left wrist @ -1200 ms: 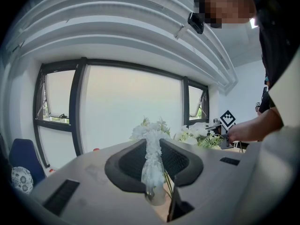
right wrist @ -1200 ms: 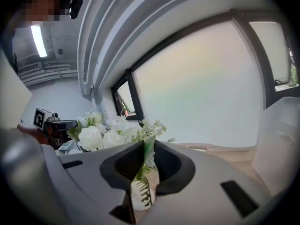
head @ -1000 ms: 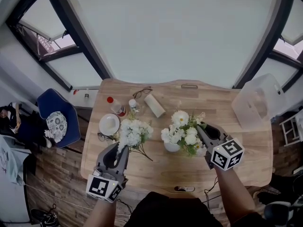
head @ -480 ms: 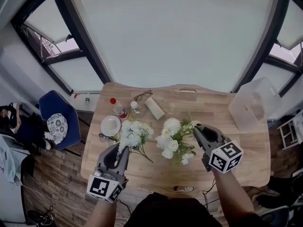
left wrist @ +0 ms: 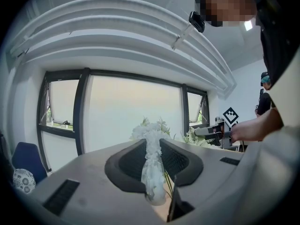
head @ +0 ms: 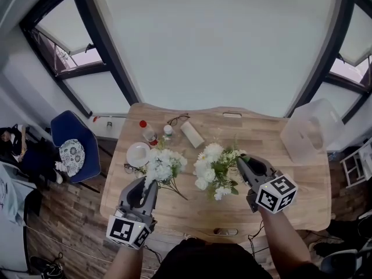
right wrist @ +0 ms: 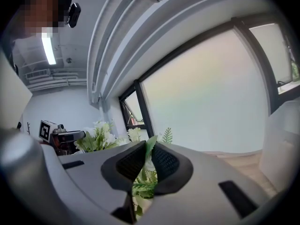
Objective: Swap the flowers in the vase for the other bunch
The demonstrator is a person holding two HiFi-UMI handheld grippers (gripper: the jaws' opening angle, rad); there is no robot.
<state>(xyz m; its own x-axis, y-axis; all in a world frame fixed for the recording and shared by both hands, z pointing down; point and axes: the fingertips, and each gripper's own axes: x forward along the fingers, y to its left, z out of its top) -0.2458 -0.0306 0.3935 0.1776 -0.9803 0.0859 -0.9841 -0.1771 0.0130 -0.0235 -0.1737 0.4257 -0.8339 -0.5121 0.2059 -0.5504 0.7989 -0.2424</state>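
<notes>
In the head view my left gripper (head: 145,186) is shut on the stem of a bunch of small white flowers (head: 163,164), which it holds over the wooden table (head: 279,196). The left gripper view shows that white bunch (left wrist: 151,135) rising between the left gripper's (left wrist: 153,150) pads. My right gripper (head: 240,161) grips a bunch of white flowers with green leaves (head: 213,167) in the air over the table's middle, and its jaws are still closing. Leaves and stems (right wrist: 145,179) fill the narrow gap of the right gripper (right wrist: 149,156). The vase is hidden under this bunch.
Along the table's far left stand a white plate (head: 138,154), a red-capped bottle (head: 146,132), a small bottle (head: 168,131), glasses (head: 177,120) and a white roll (head: 191,134). A translucent plastic box (head: 308,129) stands at the right, a blue chair (head: 72,151) at the left.
The right gripper has lifted the green-and-white bunch out of the white vase and carried it up and to the left. The vase no longer shows. The left bunch has risen slightly.
</notes>
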